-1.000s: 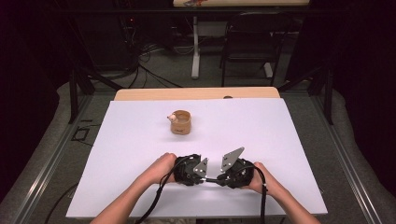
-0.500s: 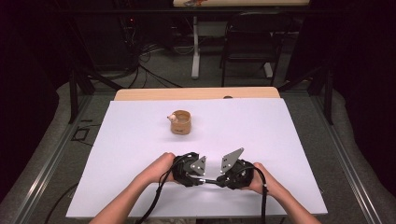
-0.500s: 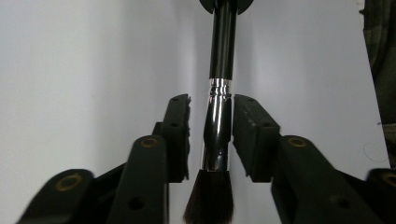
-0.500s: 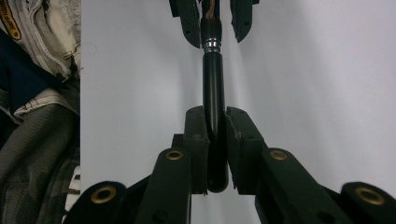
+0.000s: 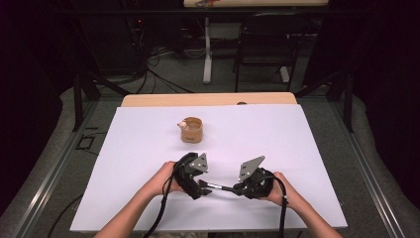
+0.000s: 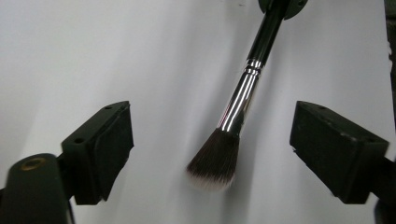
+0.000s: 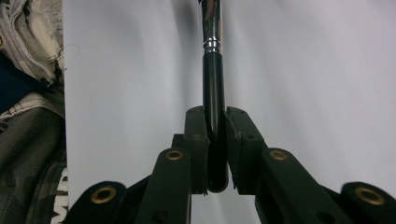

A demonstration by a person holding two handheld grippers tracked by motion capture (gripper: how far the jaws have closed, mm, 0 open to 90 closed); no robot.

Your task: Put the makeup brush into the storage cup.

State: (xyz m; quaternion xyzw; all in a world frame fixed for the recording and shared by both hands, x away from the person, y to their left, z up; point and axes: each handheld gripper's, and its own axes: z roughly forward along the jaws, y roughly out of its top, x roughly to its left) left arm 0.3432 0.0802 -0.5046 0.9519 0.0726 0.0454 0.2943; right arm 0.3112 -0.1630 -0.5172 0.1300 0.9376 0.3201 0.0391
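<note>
right gripper (image 7: 216, 140) clamped on brush (image 7: 212, 84)

A small wooden cup (image 5: 191, 131) stands mid-table on the white sheet (image 5: 297, 148).

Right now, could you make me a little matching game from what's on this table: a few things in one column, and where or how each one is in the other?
Things:
1. left gripper
2. right gripper
3. makeup brush
4. small wooden cup

States:
A. stands alone farther up the white table
B. jaws wide open
C. clamped by its black handle
D. shut on a handle

Pairs: 1-B, 2-D, 3-C, 4-A
</note>
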